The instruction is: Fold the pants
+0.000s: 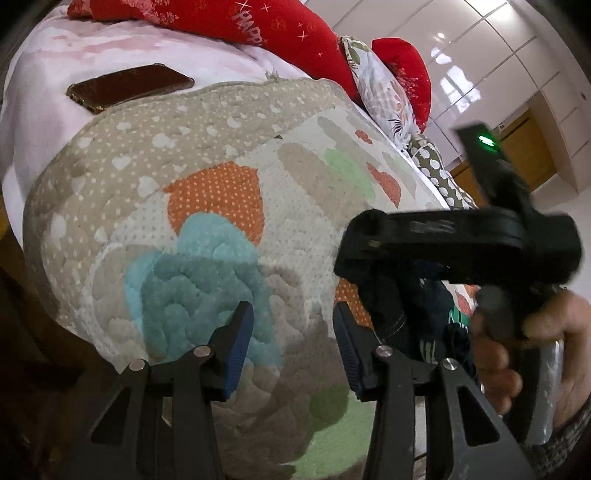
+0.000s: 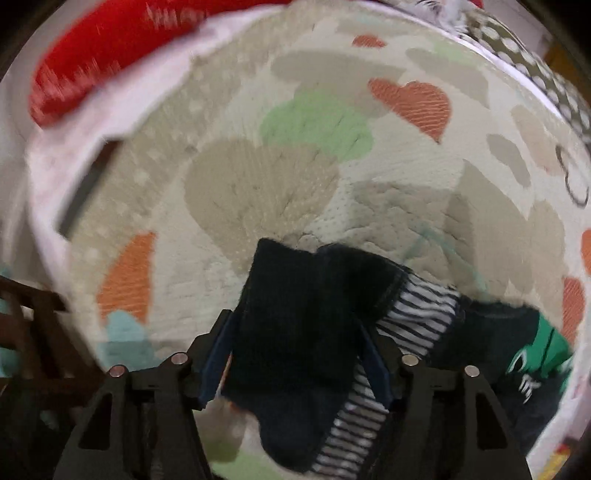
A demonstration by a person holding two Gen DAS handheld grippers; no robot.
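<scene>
The dark navy pants (image 2: 306, 317) with a striped lining (image 2: 417, 317) and a green patch (image 2: 550, 343) hang bunched between my right gripper's (image 2: 299, 350) blue pads; the jaws stand fairly wide with the cloth filling the gap. In the left wrist view my left gripper (image 1: 293, 343) is open and empty above the heart-patterned blanket (image 1: 207, 206). The right gripper (image 1: 461, 243), held in a hand, is just to its right with the dark pants (image 1: 402, 314) hanging beneath it. The right wrist view is motion-blurred.
A dark phone (image 1: 129, 86) lies on the white sheet (image 1: 40, 122) at the back left. Red pillows (image 1: 258, 26) and a floral pillow (image 1: 384, 85) line the far side of the bed. A dark wooden frame (image 2: 33, 332) shows at the left.
</scene>
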